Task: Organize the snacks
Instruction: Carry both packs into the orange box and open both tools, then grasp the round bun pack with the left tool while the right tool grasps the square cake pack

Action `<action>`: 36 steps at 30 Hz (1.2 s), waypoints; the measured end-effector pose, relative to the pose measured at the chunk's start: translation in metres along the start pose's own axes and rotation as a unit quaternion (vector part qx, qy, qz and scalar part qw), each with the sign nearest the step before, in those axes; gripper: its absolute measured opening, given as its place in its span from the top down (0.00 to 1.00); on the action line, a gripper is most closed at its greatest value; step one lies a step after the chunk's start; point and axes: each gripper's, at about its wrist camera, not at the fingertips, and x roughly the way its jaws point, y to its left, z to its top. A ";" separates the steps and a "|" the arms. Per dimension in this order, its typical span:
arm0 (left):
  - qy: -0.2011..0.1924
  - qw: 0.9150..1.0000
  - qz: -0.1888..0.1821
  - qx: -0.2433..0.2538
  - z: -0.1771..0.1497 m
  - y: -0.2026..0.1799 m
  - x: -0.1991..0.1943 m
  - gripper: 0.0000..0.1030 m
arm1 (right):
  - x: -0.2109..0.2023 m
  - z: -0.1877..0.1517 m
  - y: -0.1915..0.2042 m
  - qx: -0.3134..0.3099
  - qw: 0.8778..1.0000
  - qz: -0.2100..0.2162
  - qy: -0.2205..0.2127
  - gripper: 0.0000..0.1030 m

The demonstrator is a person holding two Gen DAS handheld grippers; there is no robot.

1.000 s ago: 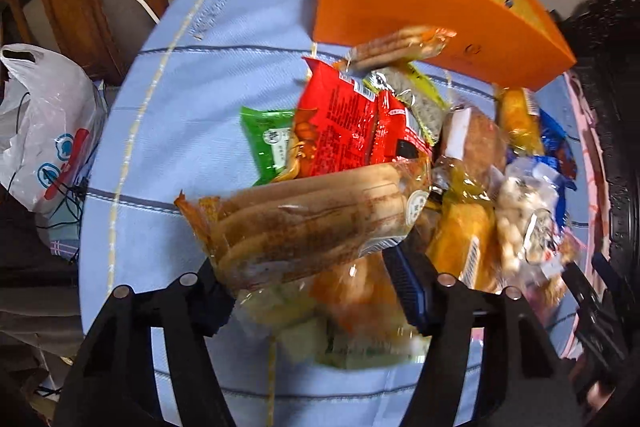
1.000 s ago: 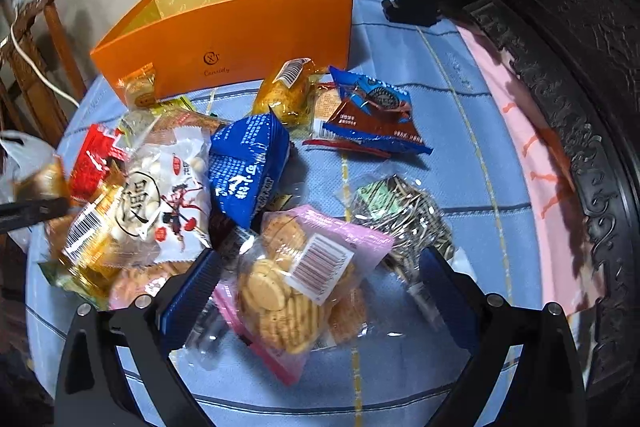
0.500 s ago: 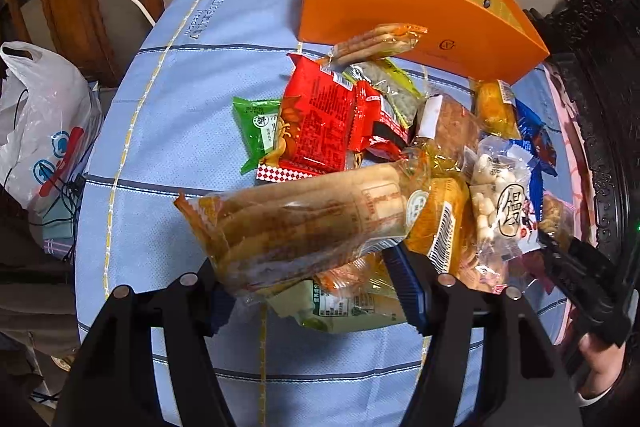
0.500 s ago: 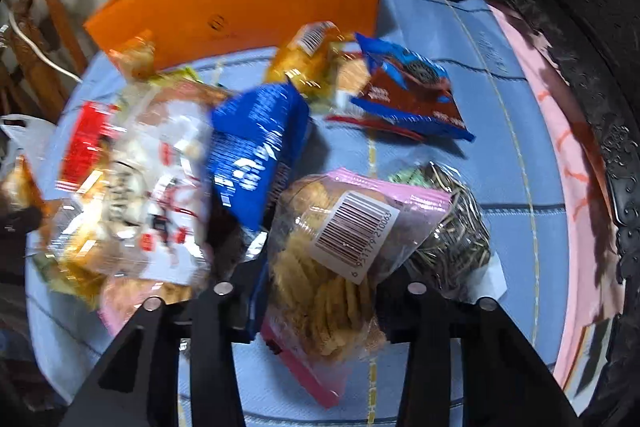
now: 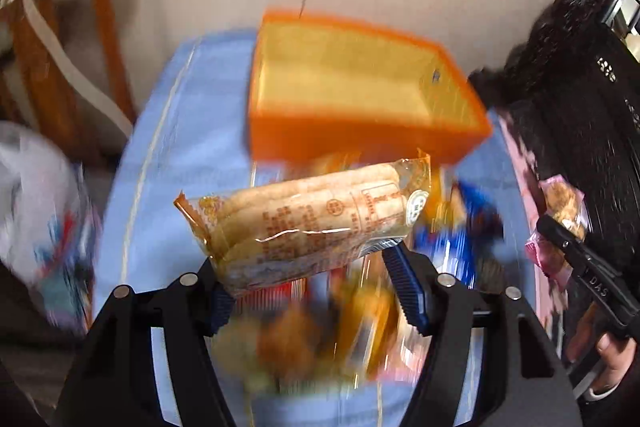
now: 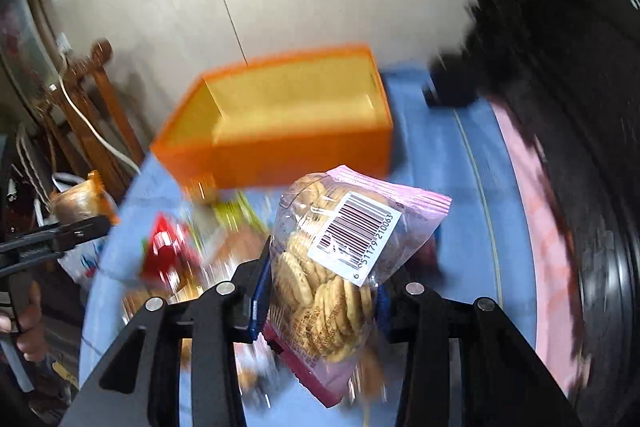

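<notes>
Blue-clothed worktop (image 6: 436,131) is carrying the open orange cardboard box (image 5: 360,131), standing at its far end, presumably to receive snacks. Left gripper (image 5: 308,287) fingers are clamping a clear packet of long breadsticks (image 5: 308,223) aloft; right gripper (image 6: 320,303) fingers are pinching a pink-edged bag of round biscuits (image 6: 340,267), both raised above the blurred loose snack pile (image 5: 340,327), pointing boxward.

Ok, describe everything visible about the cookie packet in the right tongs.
The cookie packet is a clear plastic bag with pink sealed ends, packed with round pale-brown cookies. A white barcode label sits on its upper front. It stands roughly upright, leaning right, clamped at its lower half by the right tongs, lifted clear of the blue tablecloth. The open orange box lies beyond it, not touching.
</notes>
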 end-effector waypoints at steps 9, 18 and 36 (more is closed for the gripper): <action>0.014 1.000 0.027 -0.004 0.140 -0.032 0.098 0.37 | 0.127 0.114 0.010 -0.006 1.000 0.004 0.013 0.60; 0.062 0.995 0.077 -0.008 0.124 -0.024 0.167 0.15 | 0.193 0.095 -0.013 0.021 0.997 -0.029 0.073 0.37; 0.065 0.995 0.062 -0.053 -0.053 0.067 0.050 0.04 | 0.009 -0.099 -0.069 0.094 0.989 -0.090 0.070 0.10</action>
